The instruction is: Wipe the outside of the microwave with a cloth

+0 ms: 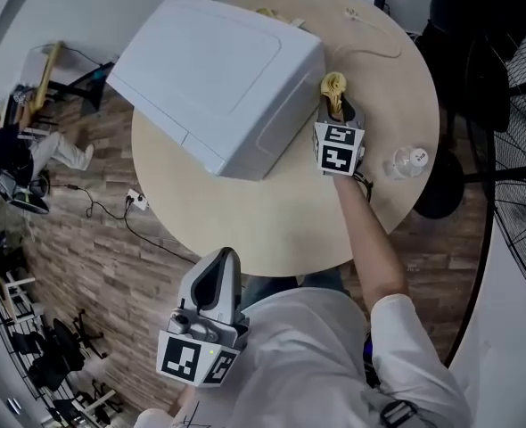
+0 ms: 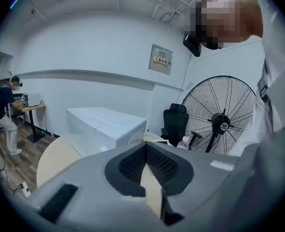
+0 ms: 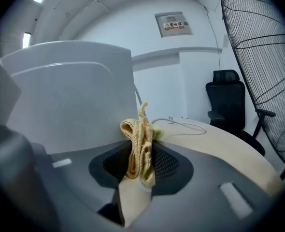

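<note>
The white microwave stands on the round wooden table, towards its back left. My right gripper is over the table just off the microwave's right side, shut on a bunched yellow cloth. In the right gripper view the cloth stands folded between the jaws of the right gripper, with the microwave's side wall close on the left. My left gripper is held near my body off the table's front edge, jaws together and holding nothing. The left gripper points towards the microwave.
A clear plastic bottle lies near the table's right edge. A white cable runs across the back of the table. A large floor fan and a black office chair stand to the right. A person is far off on the left.
</note>
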`<state>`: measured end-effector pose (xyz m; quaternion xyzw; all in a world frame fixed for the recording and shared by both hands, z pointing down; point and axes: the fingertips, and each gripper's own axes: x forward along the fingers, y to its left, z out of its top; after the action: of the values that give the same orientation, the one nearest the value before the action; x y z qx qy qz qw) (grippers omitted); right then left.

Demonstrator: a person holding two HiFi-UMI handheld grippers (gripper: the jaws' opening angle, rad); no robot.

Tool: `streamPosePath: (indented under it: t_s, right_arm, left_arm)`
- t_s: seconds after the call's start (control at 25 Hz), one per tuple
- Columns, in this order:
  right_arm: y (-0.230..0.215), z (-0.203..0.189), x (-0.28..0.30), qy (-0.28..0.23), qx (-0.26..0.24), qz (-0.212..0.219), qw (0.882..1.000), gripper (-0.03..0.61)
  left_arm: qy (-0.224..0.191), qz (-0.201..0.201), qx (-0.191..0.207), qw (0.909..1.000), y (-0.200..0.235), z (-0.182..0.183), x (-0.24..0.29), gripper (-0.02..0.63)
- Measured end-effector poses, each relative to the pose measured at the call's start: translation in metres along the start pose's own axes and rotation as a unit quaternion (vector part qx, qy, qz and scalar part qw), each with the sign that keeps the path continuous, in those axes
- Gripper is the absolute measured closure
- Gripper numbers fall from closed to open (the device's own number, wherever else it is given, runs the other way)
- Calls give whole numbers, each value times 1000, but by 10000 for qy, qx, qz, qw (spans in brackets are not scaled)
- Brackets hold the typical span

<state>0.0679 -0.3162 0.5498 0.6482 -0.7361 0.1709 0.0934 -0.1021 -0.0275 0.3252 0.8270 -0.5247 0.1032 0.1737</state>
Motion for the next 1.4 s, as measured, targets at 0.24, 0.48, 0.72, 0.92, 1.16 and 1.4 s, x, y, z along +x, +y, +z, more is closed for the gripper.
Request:
streamPosePath:
  t_s: [0.24, 0.48, 0.72, 0.92, 1.16, 1.4]
  right_arm:
    - [17, -6, -10, -169, -214, 342, 9990, 454]
    - [28, -12, -22, -226, -167, 505, 9983, 454]
    - [44, -21, -34, -202, -138, 672, 9974, 454]
    - [58, -25, -43, -224, -194, 839, 9960, 454]
    - [67, -32, -52, -217, -239, 936, 9951, 454]
    - [80, -39, -62, -188, -241, 1073, 9938, 454]
  left_arm:
    - [32, 18, 1, 10000, 3, 1, 4, 621]
    - [20, -39, 25, 10000, -1, 2, 8, 621]
    - [-19, -45, -12, 10000, -2, 4, 9, 621]
    - [-105, -20, -21, 9999, -3, 6, 8, 621]
    - [-117, -15, 53, 9999, -8, 6, 5, 621]
    - [-157, -20, 57, 9999, -11, 7, 1, 621]
